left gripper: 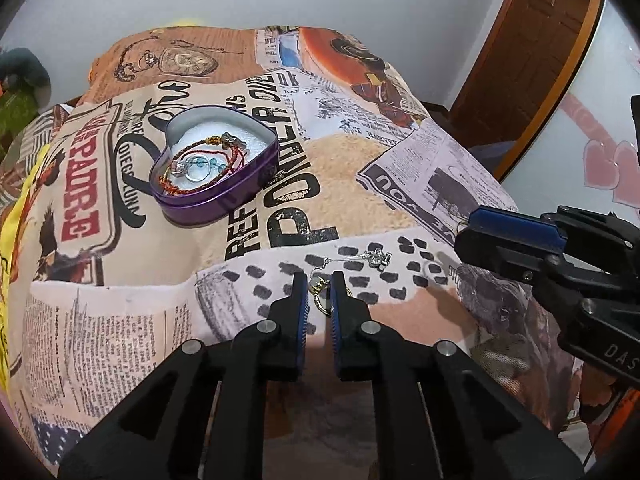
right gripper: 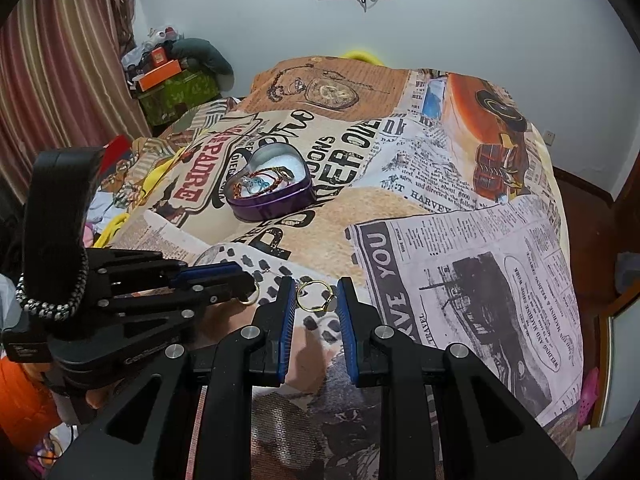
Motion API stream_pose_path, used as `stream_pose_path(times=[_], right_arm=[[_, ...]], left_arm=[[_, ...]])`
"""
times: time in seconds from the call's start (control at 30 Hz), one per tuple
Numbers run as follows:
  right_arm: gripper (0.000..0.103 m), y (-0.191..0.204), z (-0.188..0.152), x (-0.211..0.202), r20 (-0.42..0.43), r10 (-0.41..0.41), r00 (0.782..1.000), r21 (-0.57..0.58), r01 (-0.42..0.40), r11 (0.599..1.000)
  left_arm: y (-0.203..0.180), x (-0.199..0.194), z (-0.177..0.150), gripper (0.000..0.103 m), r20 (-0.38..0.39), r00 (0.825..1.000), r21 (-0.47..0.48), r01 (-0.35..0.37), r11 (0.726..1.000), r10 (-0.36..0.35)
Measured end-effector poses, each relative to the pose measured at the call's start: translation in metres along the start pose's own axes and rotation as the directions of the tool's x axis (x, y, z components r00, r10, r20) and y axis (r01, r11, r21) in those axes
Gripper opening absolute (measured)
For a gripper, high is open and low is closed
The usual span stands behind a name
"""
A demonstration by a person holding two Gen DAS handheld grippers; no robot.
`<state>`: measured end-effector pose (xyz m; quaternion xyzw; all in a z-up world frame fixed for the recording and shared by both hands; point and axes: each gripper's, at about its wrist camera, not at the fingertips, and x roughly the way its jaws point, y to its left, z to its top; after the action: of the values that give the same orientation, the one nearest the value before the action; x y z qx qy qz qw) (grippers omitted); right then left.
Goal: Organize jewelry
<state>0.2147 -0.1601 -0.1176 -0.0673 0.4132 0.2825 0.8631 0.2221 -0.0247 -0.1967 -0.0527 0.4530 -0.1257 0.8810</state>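
A purple heart-shaped tin [left gripper: 224, 200] sits open on the bed, holding a red cord bracelet [left gripper: 224, 148] and a silver ring [left gripper: 196, 170]; it also shows in the right wrist view [right gripper: 276, 204]. My left gripper [left gripper: 319, 286] is shut on a gold ring [left gripper: 322, 300], also seen from the side [right gripper: 250, 296]. A silver chain with a charm [left gripper: 374, 258] lies just beyond it. My right gripper [right gripper: 314, 294] is open around a second gold ring [right gripper: 316, 296] lying on the cloth; it appears at the right of the left wrist view [left gripper: 466, 228].
The bed is covered with a printed newspaper-pattern blanket [right gripper: 460, 280]. A striped curtain [right gripper: 68, 60] and a pile of boxes [right gripper: 172, 80] stand at the far left. A wooden door [left gripper: 532, 60] is at the right.
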Motion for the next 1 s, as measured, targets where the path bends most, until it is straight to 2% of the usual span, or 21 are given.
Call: stream_pose_path(times=[0.33, 0.67, 1.0], right_arm=[[0.019, -0.003, -0.002, 0.005, -0.012, 0.002, 1.000, 0.011, -0.002, 1.000], [0.019, -0.001, 0.004, 0.004, 0.000, -0.003, 1.000, 0.010, 0.003, 1.000], [0.019, 0.016, 0.032, 0.005, 0.050, 0.017, 0.999, -0.020, -0.016, 1.000]], left_arm=[[0.001, 0.001, 0.001, 0.005, 0.014, 1.000, 0.009, 0.023, 1.000, -0.023], [0.008, -0.023, 0.003, 0.005, 0.077, 0.997, -0.005, -0.011, 1.000, 0.012], [0.033, -0.051, 0.015, 0.005, 0.151, 0.987, -0.036, -0.053, 0.998, 0.058]])
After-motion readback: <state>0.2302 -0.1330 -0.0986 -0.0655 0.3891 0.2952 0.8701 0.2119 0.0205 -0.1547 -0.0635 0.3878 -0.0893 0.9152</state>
